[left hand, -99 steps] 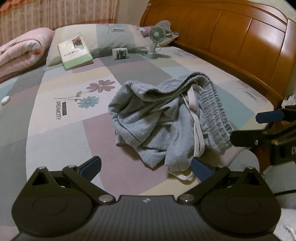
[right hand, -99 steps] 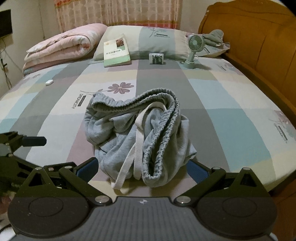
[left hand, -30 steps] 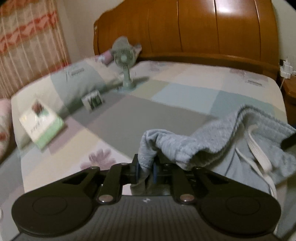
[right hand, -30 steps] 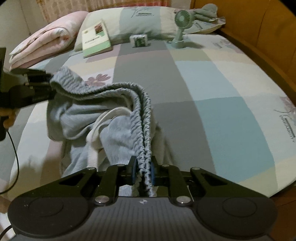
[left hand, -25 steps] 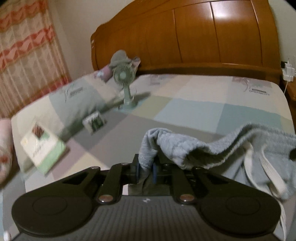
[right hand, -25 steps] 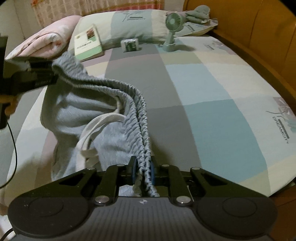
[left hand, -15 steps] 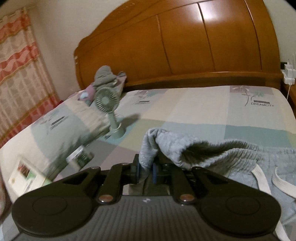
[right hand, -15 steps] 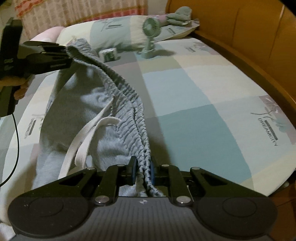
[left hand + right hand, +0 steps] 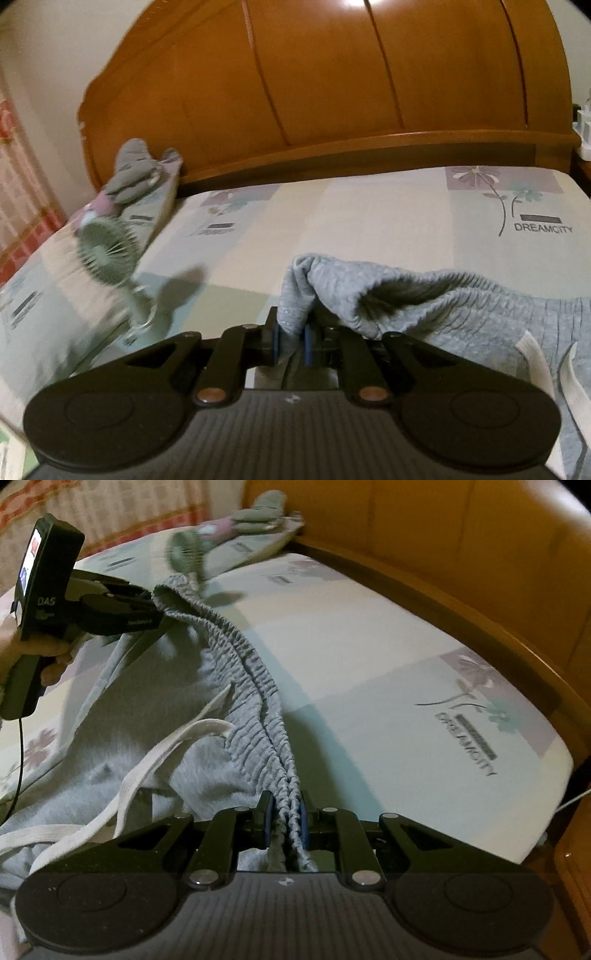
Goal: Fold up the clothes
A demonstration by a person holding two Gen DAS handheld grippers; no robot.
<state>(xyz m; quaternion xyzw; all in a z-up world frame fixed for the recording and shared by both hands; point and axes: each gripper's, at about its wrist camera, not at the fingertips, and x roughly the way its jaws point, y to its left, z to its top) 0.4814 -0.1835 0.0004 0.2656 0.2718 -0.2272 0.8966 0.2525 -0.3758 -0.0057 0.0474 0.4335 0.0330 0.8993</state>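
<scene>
Grey sweatpants (image 9: pixel 155 746) lie over the patchwork bedsheet (image 9: pixel 388 686), elastic waistband (image 9: pixel 255 686) stretched in a line between the two grippers. Left gripper (image 9: pixel 291 341): jaws clamped on one bunched end of the waistband; right gripper (image 9: pixel 285 825): jaws pinched tight on the other end, both layers gathered between the blue pads. White drawstring (image 9: pixel 147 760) trails loose across the fabric; small green fan (image 9: pixel 107 254) stands blurred near the pillow (image 9: pixel 33 291), wooden headboard (image 9: pixel 332 92) behind.

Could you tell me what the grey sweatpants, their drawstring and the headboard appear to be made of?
Grey sweatpants: soft knit, probably cotton fleece; matte, fuzzy, with a gathered elastic waistband.
Drawstring: flat woven off-white tape, likely cotton.
Headboard: orange-brown wood or veneer, varnished; it shows glossy highlights and panel seams.
</scene>
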